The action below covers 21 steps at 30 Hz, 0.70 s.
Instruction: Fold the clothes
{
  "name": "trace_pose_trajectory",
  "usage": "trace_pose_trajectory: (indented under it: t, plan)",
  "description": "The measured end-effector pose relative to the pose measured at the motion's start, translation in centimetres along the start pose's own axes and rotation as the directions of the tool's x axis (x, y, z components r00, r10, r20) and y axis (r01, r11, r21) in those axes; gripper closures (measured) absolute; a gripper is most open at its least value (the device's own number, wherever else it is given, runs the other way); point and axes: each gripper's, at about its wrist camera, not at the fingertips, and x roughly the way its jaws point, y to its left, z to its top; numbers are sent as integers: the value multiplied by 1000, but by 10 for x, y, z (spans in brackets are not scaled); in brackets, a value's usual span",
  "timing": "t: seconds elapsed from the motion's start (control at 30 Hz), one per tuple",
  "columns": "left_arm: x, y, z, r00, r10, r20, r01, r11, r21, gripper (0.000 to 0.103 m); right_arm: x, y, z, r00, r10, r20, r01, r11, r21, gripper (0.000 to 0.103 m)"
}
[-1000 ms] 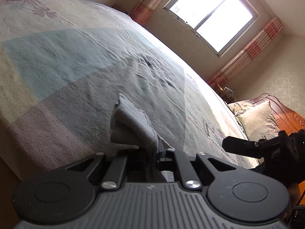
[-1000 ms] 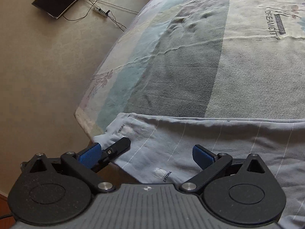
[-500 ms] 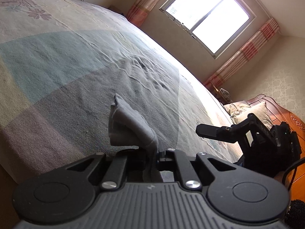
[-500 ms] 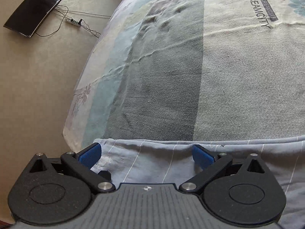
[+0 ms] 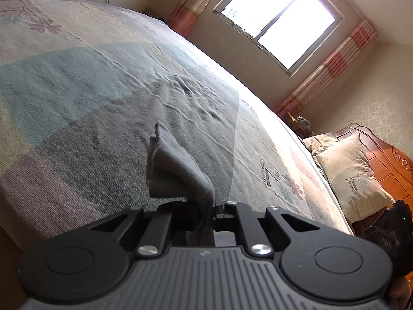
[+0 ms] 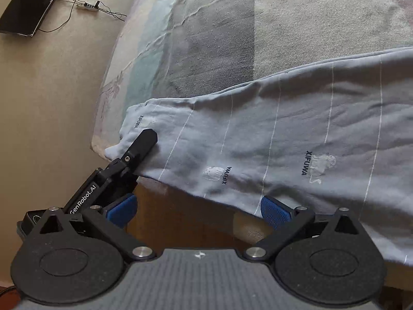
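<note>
Grey-blue cotton is pinched in the left hand-held gripper (image 5: 213,206), whose jaws are closed tight on a bunched corner of the garment (image 6: 296,134). In the right wrist view that same tool shows at the garment's corner near the foot of the bed (image 6: 309,20). The right hand-held gripper (image 6: 198,210) is spread wide with nothing between its blue pads (image 6: 273,210), poised just off the hem that overhangs the mattress edge. The garment, with thin white stripes and small printed logos, lies stretched along the near edge of the bed. My worry: the overhanging edge could slide floorward if the left pulls before the right bites, and a shallow pinch might catch only one layer, skewing any fold
</note>
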Motion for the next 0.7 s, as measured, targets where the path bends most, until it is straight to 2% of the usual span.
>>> trace_pose_trajectory:
  t: [0.13,0.3,0.7]
  plan:
    - [-4,-18,2,1000,-14,4,14,999,41,94,-47,-14,-1,994,-18,108,17,1000,15,0]
    - [-5,-46,1,999,-31,-6,32,994,104,94,-108,-42,-11,975,-55,214,50,998,27,0]
    - [1,-116,-18,995,-70,-65,84,967,241,94,-189,-91,-46,943,-92,319,75,995,67,0]
